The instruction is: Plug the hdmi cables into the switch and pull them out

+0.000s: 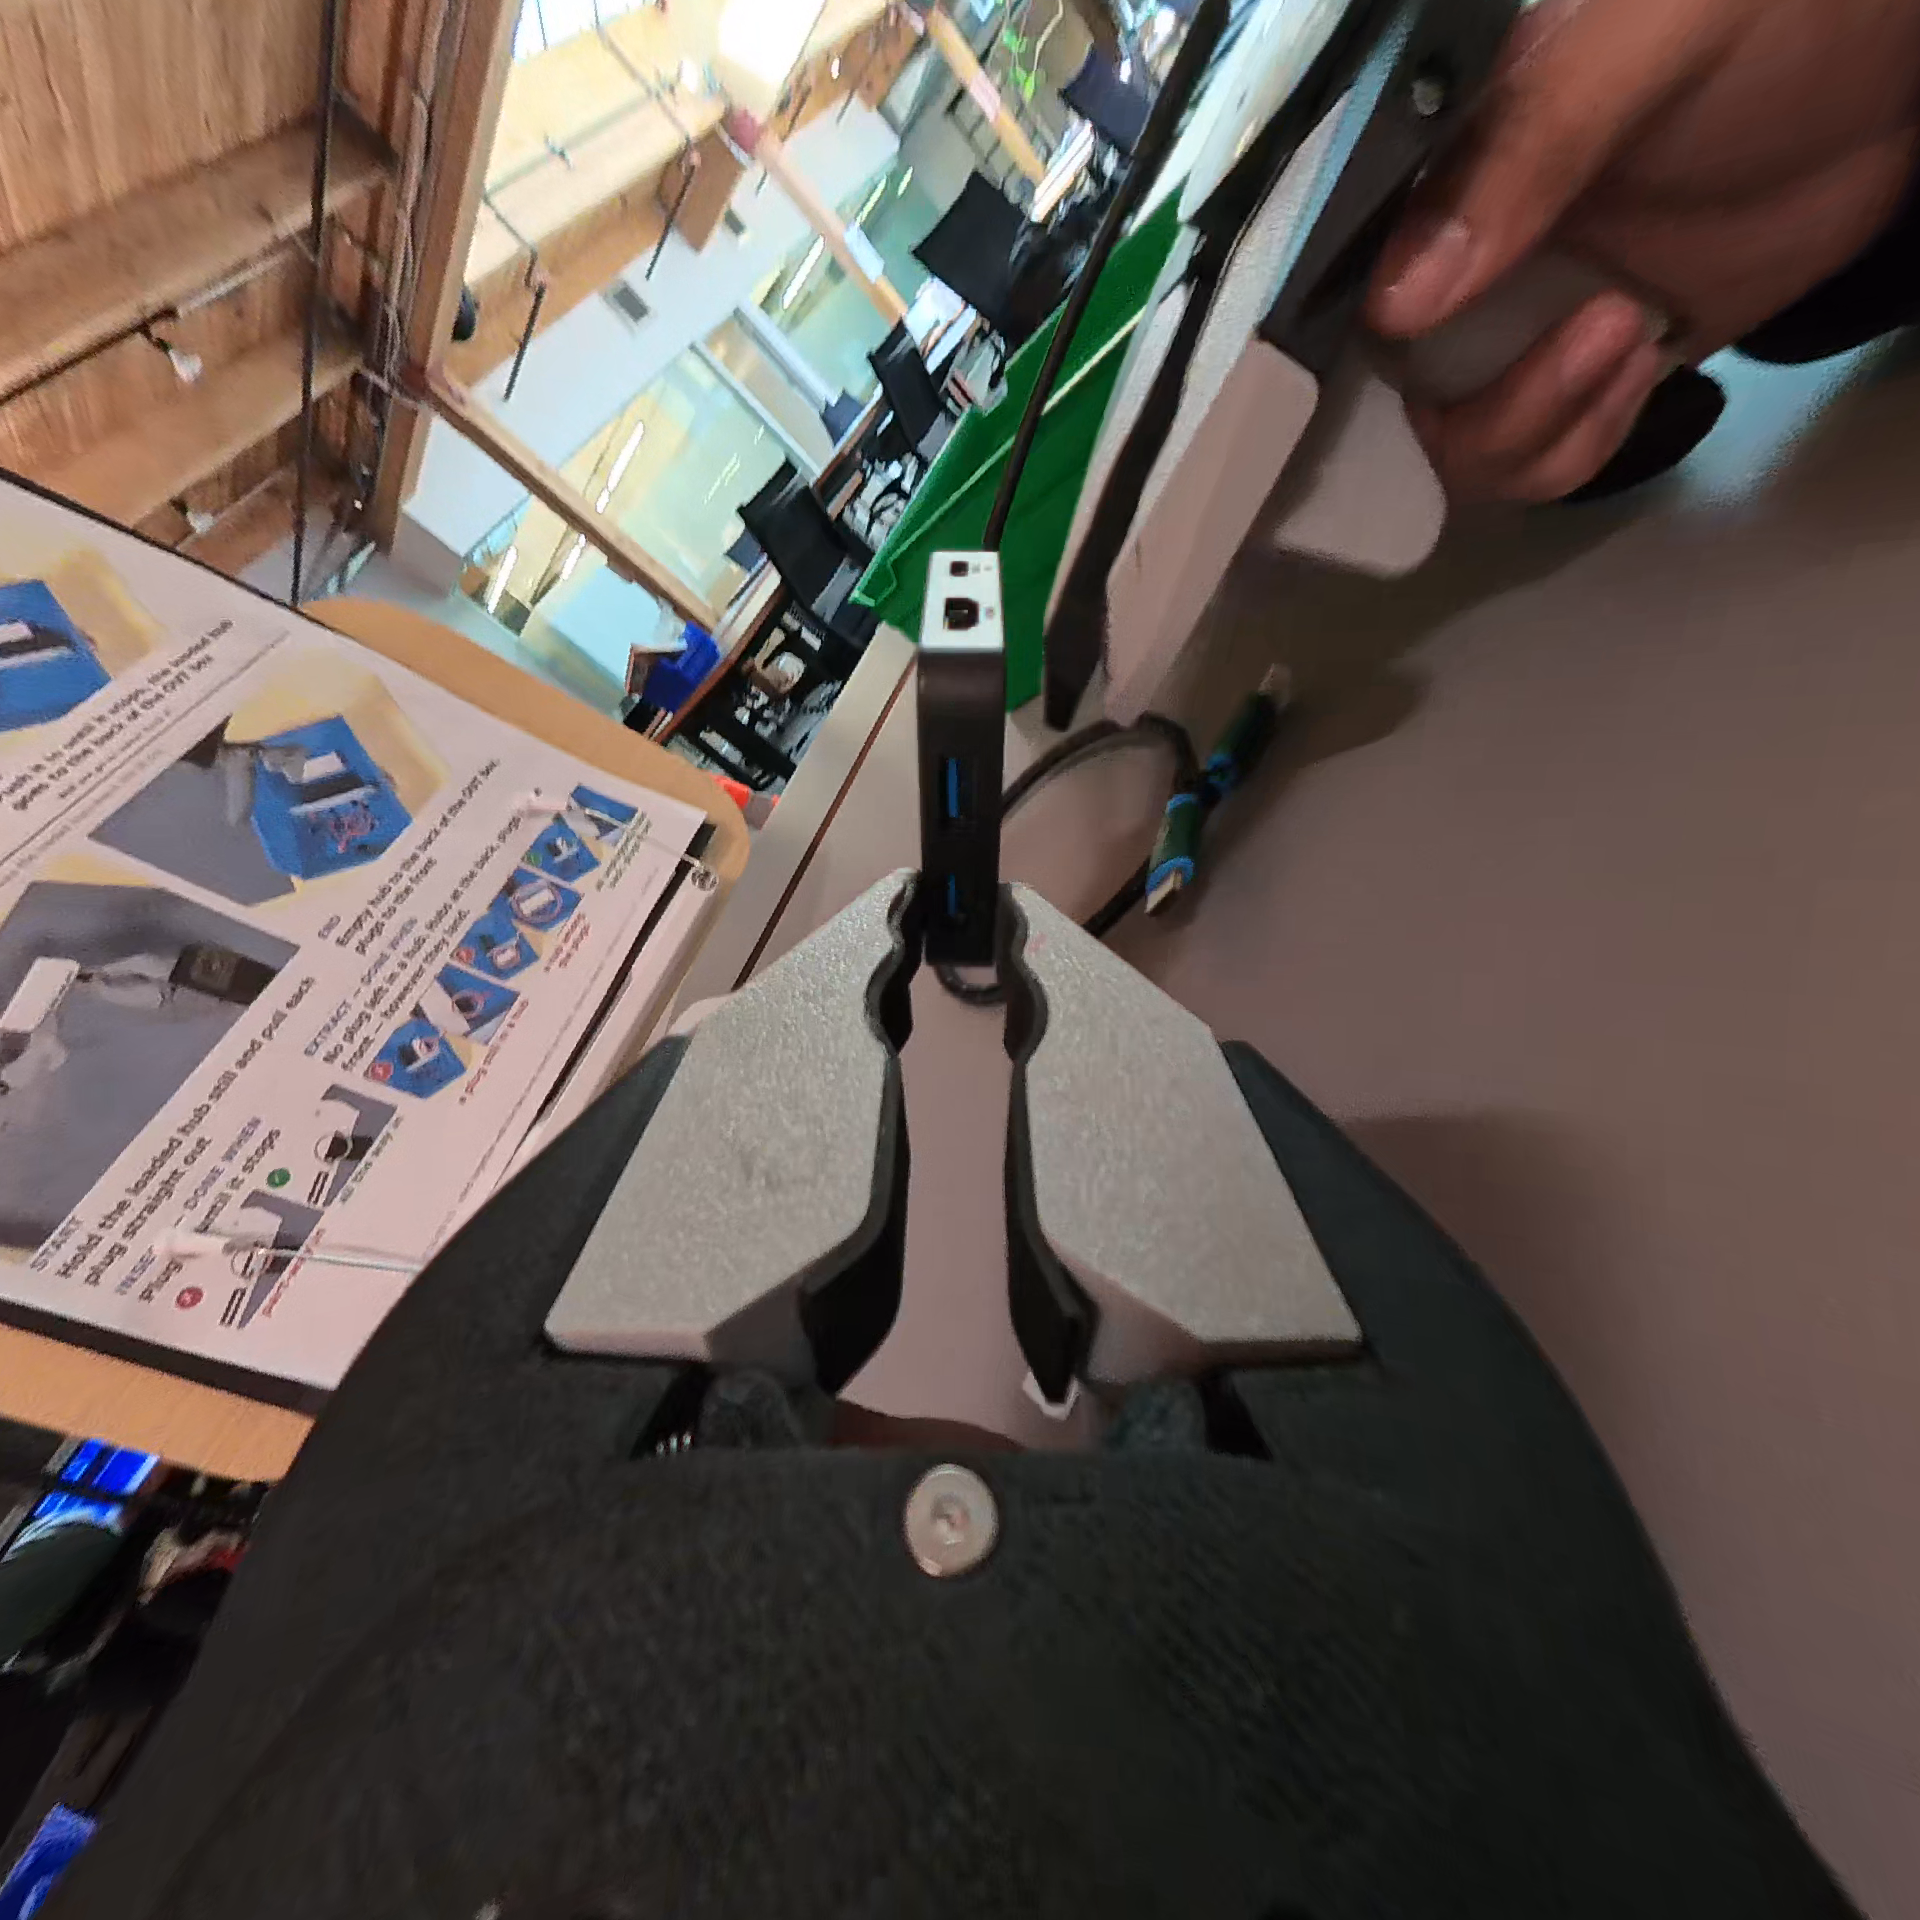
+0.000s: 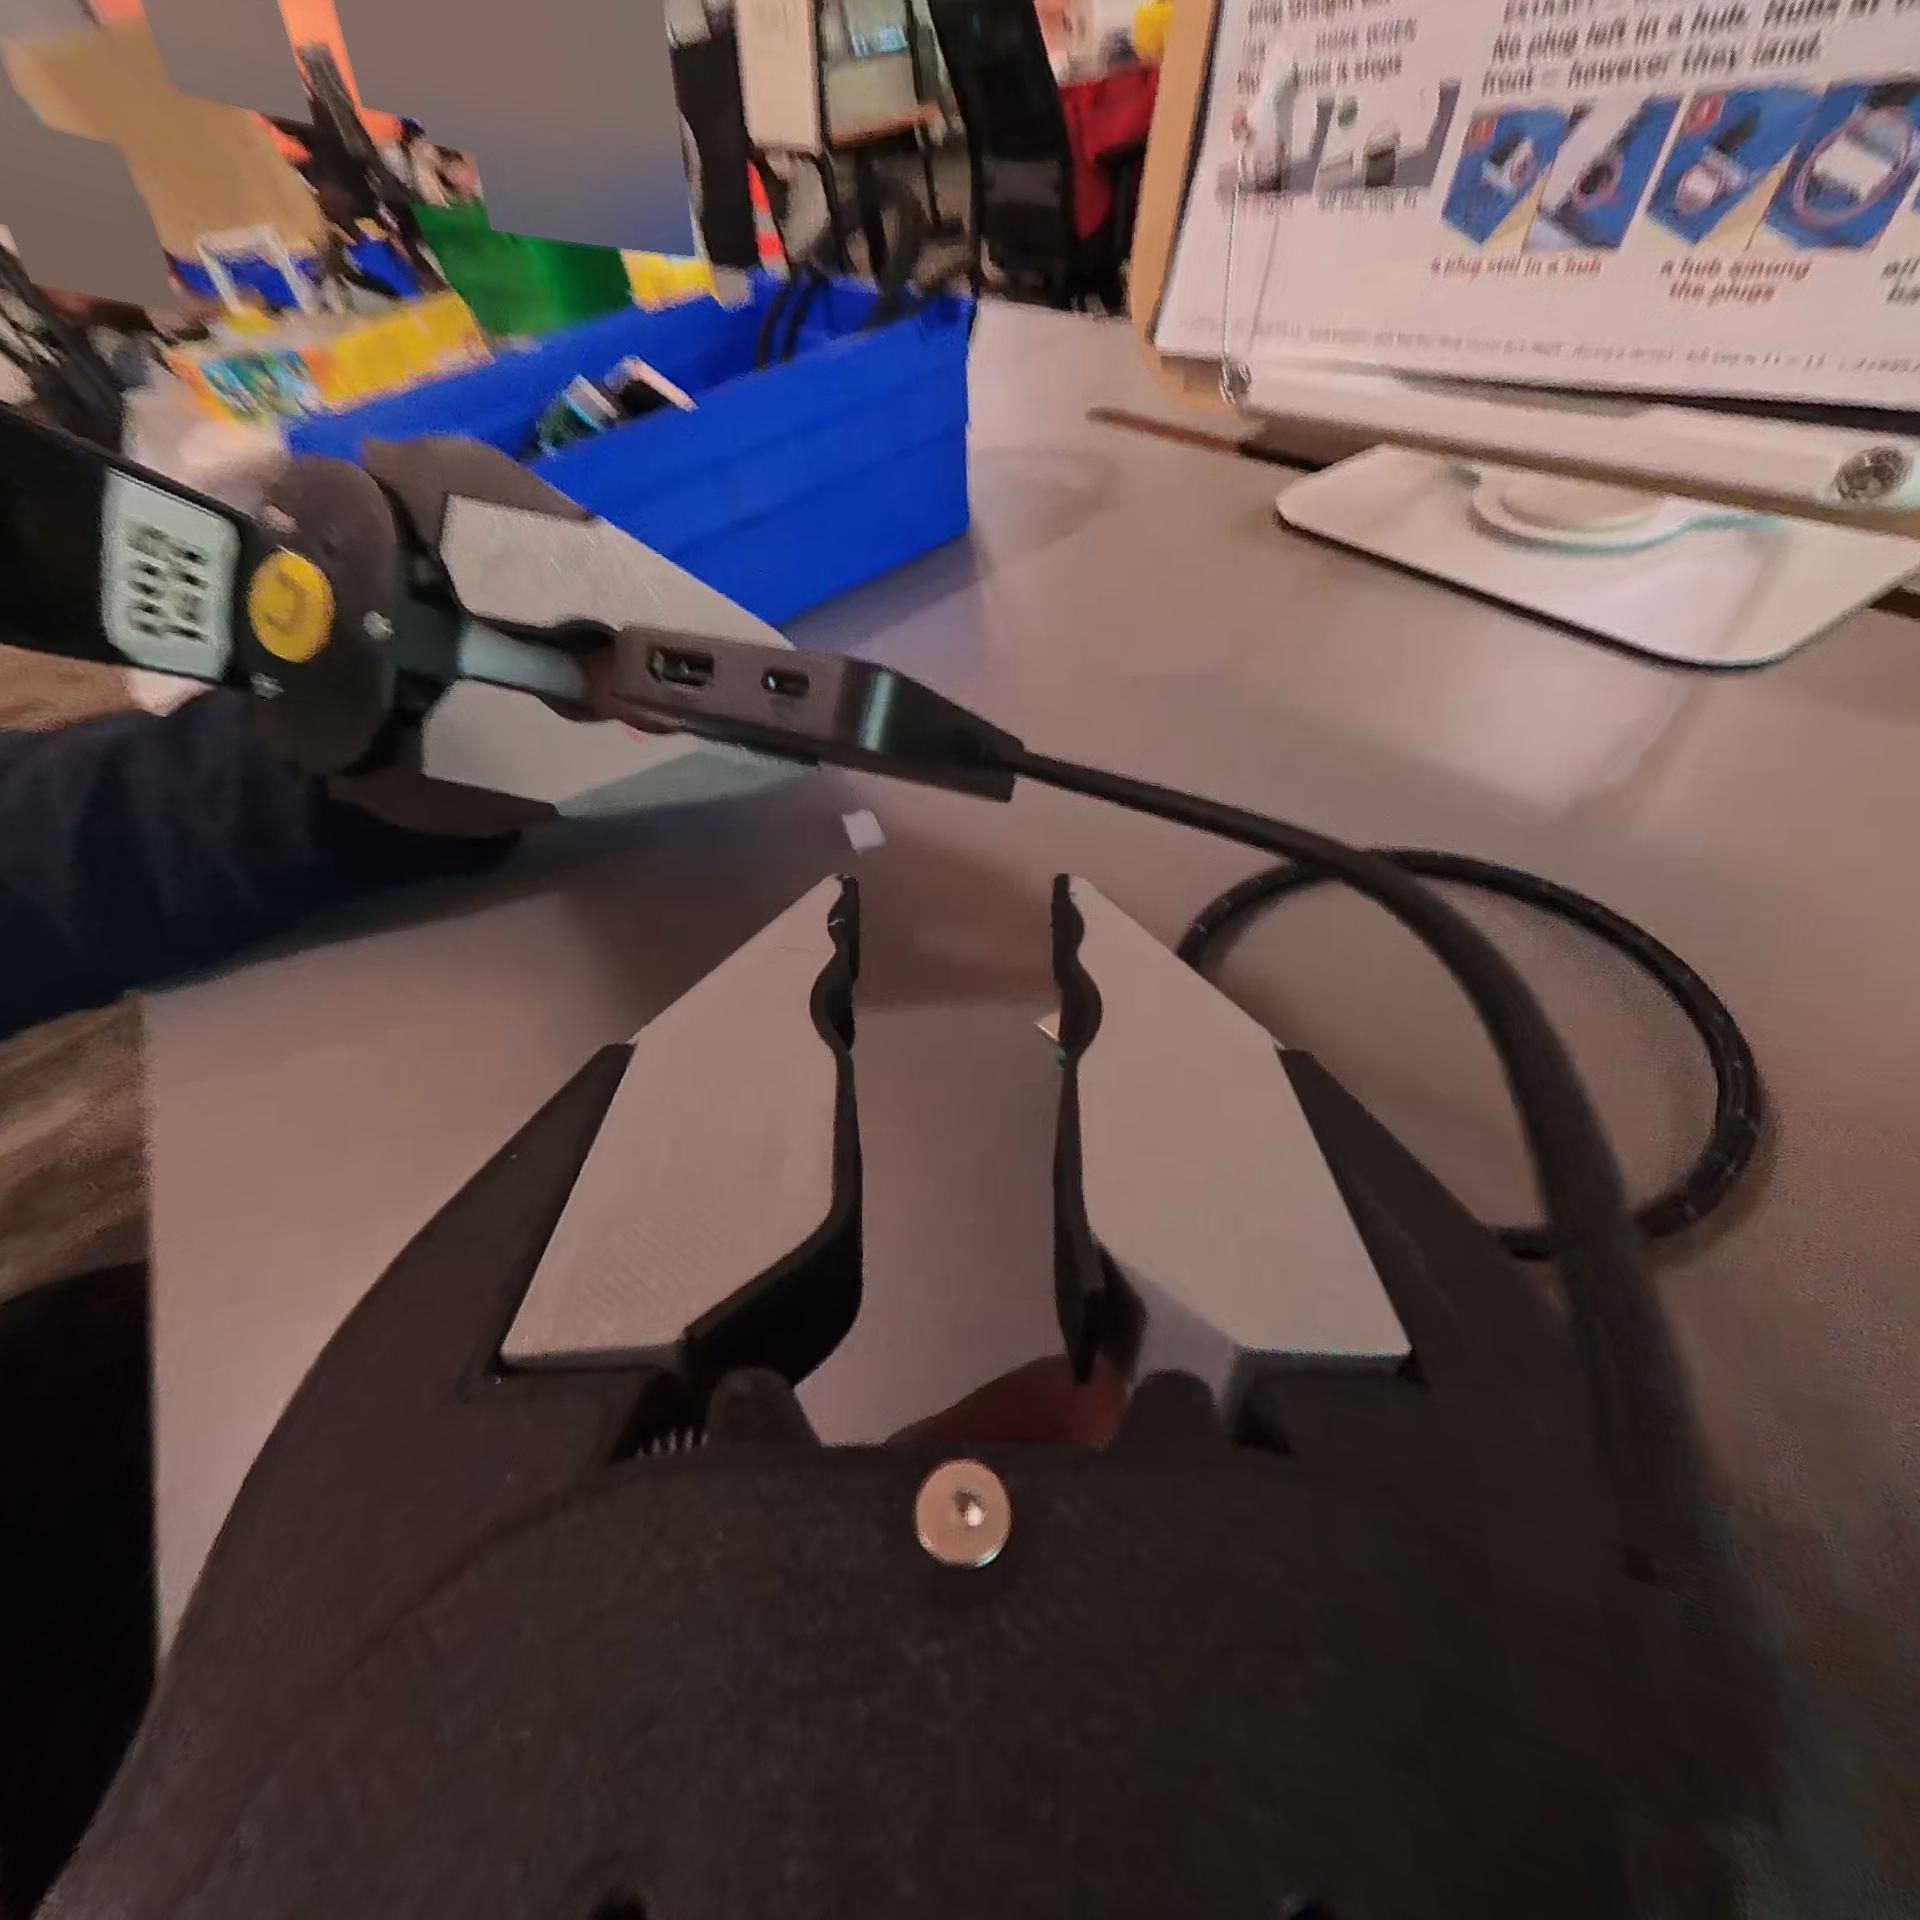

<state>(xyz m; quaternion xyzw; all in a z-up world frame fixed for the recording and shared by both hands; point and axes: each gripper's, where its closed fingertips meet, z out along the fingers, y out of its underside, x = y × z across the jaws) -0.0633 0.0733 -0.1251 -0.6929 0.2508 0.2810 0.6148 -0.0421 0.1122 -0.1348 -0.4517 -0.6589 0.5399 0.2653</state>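
The left gripper (image 1: 961, 914) has its fingers clamped on one end of the black switch (image 1: 961, 769), lifted off the grey tabletop (image 1: 1558, 935). The right gripper (image 2: 954, 904) hangs empty just below the switch, fingers apart. The switch's black cord (image 2: 1558, 1039) loops on the tabletop beside it. Only the left wrist view shows a green-and-blue HDMI cable (image 1: 1210, 800) lying unplugged beyond the switch. Only the right wrist view shows a blue bin (image 2: 790, 457) behind and an instruction sheet (image 2: 1558, 208) on a white stand (image 2: 1558, 561).
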